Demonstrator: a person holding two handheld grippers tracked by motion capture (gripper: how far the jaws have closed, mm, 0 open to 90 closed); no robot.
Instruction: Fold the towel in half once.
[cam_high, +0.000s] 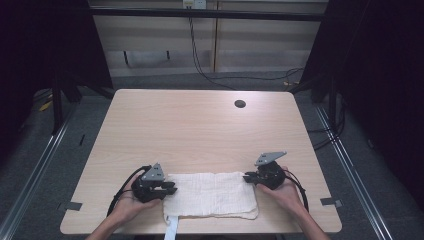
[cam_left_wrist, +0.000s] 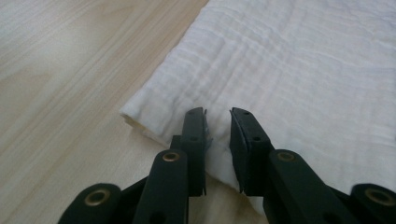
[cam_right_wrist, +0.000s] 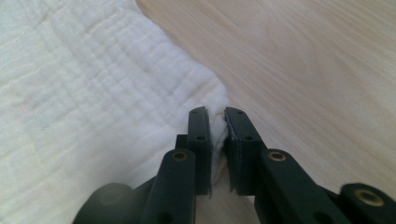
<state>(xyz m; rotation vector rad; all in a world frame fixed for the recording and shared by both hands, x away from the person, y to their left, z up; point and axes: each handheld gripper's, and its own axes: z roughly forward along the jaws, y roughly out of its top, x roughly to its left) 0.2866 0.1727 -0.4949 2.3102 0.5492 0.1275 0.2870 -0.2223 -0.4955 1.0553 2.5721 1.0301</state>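
Fingers: right gripper (cam_right_wrist: 217, 116) pinches cloth (cam_high: 210, 195) corner, left gripper (cam_left_wrist: 218, 116) narrowly apart astride edge | step: gripping | next: I clamp left, lift.

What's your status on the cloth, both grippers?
Left gripper jaws astride cloth edge, gap showing. Right gripper pinching far corner. Table around it bare.

The high view looks forward and down from above the person's side of the counter (cam_high: 200, 125), taking in both the left hand-held gripper (cam_high: 172, 188) and the right hand-held gripper (cam_high: 246, 176). Each gripper view rides low and close behind its own jaws, facing along them. All three views share the white cloth (cam_high: 210, 195) between the hand-held grippers.
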